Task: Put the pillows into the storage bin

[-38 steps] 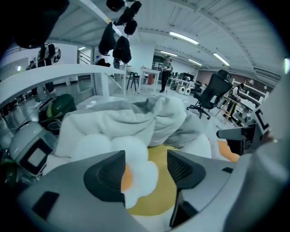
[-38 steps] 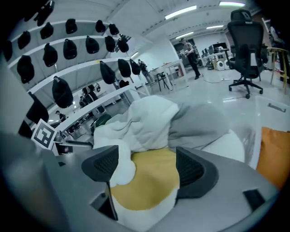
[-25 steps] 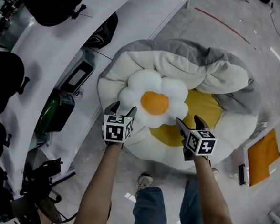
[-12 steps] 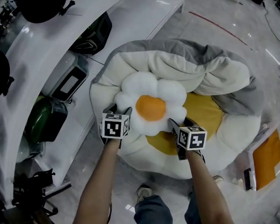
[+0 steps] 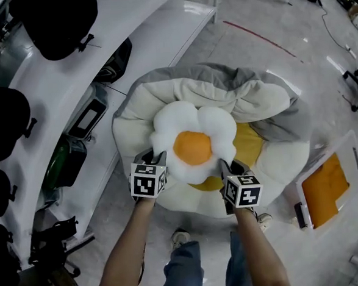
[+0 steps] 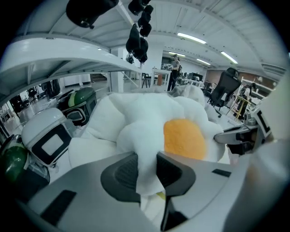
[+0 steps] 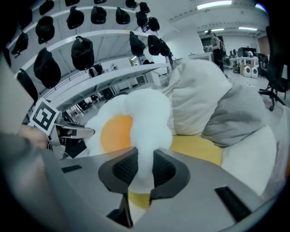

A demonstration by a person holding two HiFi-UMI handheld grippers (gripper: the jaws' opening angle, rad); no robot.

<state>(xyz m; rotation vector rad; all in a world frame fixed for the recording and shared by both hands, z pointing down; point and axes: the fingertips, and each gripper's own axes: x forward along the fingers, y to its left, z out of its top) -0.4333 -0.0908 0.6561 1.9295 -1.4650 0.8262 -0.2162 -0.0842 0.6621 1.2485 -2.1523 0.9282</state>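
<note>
A small flower pillow (image 5: pixel 194 145), white petals around an orange centre, hangs between my two grippers above a heap of cushions. My left gripper (image 5: pixel 157 156) is closing on its lower left petal, and in the left gripper view the white plush (image 6: pixel 181 136) is squeezed between the pads of that gripper (image 6: pixel 147 170). My right gripper (image 5: pixel 226 166) is closing on the lower right petal, which bulges up between its pads (image 7: pixel 141 165). Under it lie a big flower pillow (image 5: pixel 272 163) with a yellow centre and white and grey cushions (image 5: pixel 249 101).
A white bin (image 5: pixel 305 199) with an orange cloth inside stands on the floor at the right. A curved white shelf unit (image 5: pixel 117 46) with dark caps and a green helmet (image 5: pixel 61 160) runs along the left. The person's shoe (image 5: pixel 181 236) is just below the heap.
Both grippers have gone from open beside the small flower pillow's lower petals to pinched on them. The pillow now sits a little higher over the heap.
</note>
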